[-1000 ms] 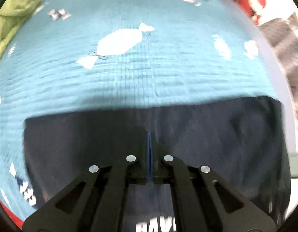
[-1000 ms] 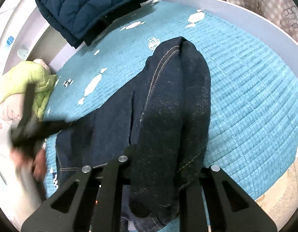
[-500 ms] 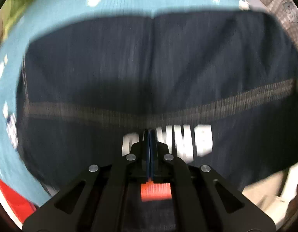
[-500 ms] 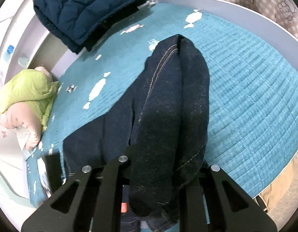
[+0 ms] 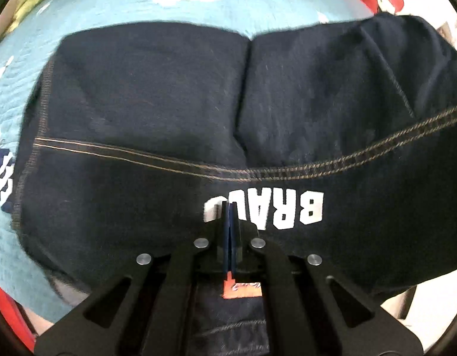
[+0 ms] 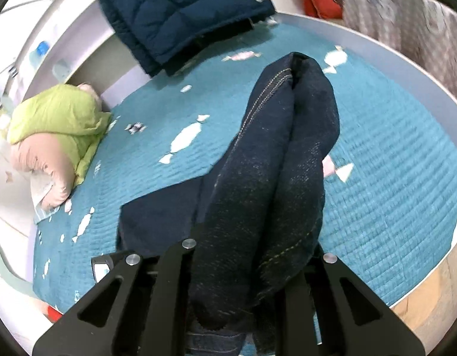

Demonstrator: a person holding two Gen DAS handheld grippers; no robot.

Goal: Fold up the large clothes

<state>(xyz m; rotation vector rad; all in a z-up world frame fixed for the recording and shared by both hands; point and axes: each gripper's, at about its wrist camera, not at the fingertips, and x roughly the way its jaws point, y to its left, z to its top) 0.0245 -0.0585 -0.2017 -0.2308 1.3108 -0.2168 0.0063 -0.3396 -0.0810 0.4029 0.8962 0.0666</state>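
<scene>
We see dark navy jeans (image 5: 157, 95) with tan stitching and white lettering spread across mid-frame; in the right wrist view, their bunched leg (image 6: 275, 163) rises through the centre.

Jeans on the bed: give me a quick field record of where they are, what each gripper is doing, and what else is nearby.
garment: dark blue jeans, white lettering and orange label showing in the left wrist view
surface: teal quilted bedspread
left gripper: shut, over the lettering; holding cloth not discernible
right gripper: shut on a bunched fold of the jeans, raised off the bedspread
nearby: navy puffer jacket at far edge, green garment at left
fold state: unfinished
</scene>
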